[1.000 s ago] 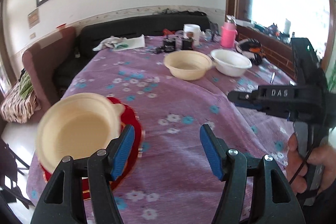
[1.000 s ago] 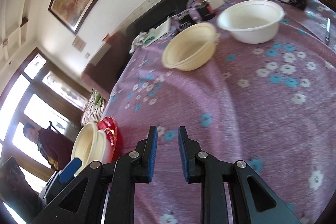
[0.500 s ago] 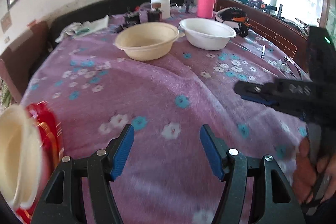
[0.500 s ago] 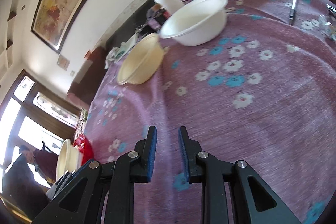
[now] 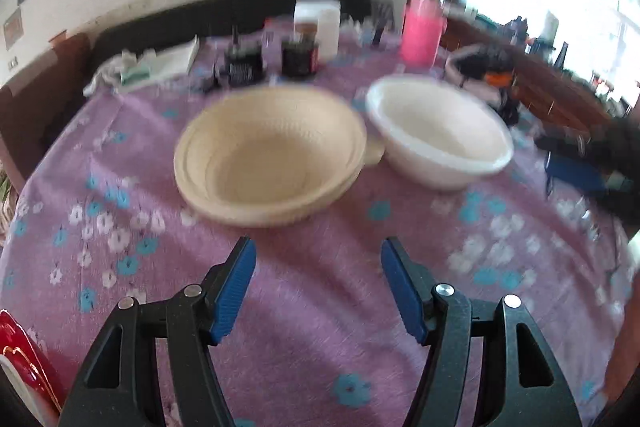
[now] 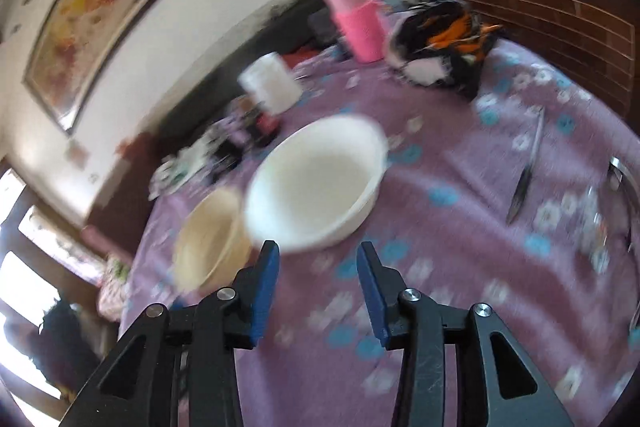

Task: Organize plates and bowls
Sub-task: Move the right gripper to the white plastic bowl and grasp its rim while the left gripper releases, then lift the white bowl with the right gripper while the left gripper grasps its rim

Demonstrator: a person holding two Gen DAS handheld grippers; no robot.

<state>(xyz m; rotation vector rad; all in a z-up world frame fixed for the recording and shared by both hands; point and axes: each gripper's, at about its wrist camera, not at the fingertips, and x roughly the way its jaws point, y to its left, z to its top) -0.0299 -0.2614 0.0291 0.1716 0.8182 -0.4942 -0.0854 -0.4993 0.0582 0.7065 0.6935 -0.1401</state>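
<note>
Now both tools are over the desk [image 5: 304, 307] with its purple flowered cloth. Left hand-held gripper [image 5: 318, 261]: jaws wide apart, nothing between them; beige bowl [image 5: 268, 155] at frame centre, just above the tips. Right hand-held gripper [image 6: 318, 265]: jaws have just been opening, empty; white bowl [image 6: 316, 187] centre frame, just beyond the tips. Bowls side by side, beige tab touching white bowl [image 5: 440, 133]. Red plate [image 5: 24, 359] at lower-left corner.

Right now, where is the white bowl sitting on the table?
In the left wrist view the white bowl sits right of centre on the purple flowered tablecloth, right beside the beige bowl, with the pink bottle behind it.
</note>
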